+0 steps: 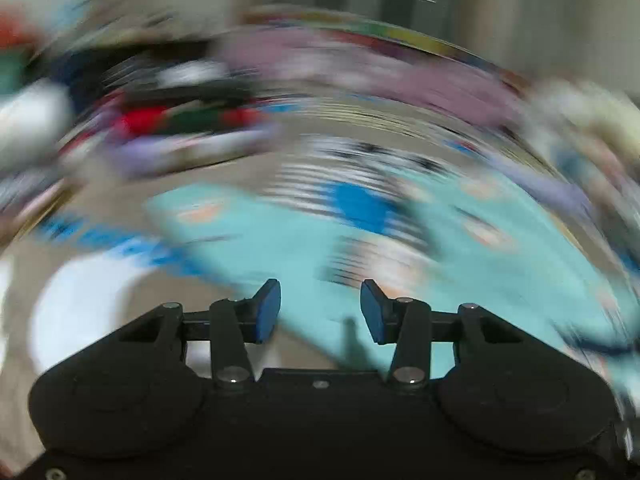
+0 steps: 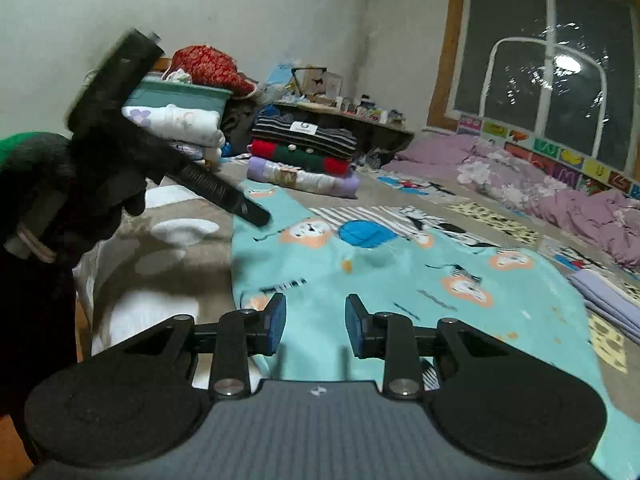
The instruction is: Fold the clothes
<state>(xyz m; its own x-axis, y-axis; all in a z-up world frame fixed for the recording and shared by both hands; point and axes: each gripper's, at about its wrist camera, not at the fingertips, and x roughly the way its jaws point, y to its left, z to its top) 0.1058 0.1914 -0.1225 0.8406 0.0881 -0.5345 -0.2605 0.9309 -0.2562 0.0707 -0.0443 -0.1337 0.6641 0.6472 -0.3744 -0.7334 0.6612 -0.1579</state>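
Observation:
A turquoise fleece garment [image 2: 380,280] printed with orange animal faces lies spread flat on the floor mat. In the left wrist view it is a blurred turquoise patch [image 1: 280,248]. My right gripper [image 2: 316,308] hovers over its near edge, open, with nothing between the blue pads [image 2: 278,320]. My left gripper [image 1: 320,292] is also open and empty, above the garment's near left part. In the right wrist view the left gripper [image 2: 252,212] comes in from the upper left, held by a dark-gloved hand [image 2: 48,184], with its tip over the garment's far left edge.
A stack of folded clothes [image 2: 304,156] stands beyond the garment. Left of it are folded white bedding [image 2: 176,120] and a green bin [image 2: 180,96]. Purple bedding [image 2: 560,196] lines the wall under the window. Folded lilac cloth [image 2: 612,300] lies at the right.

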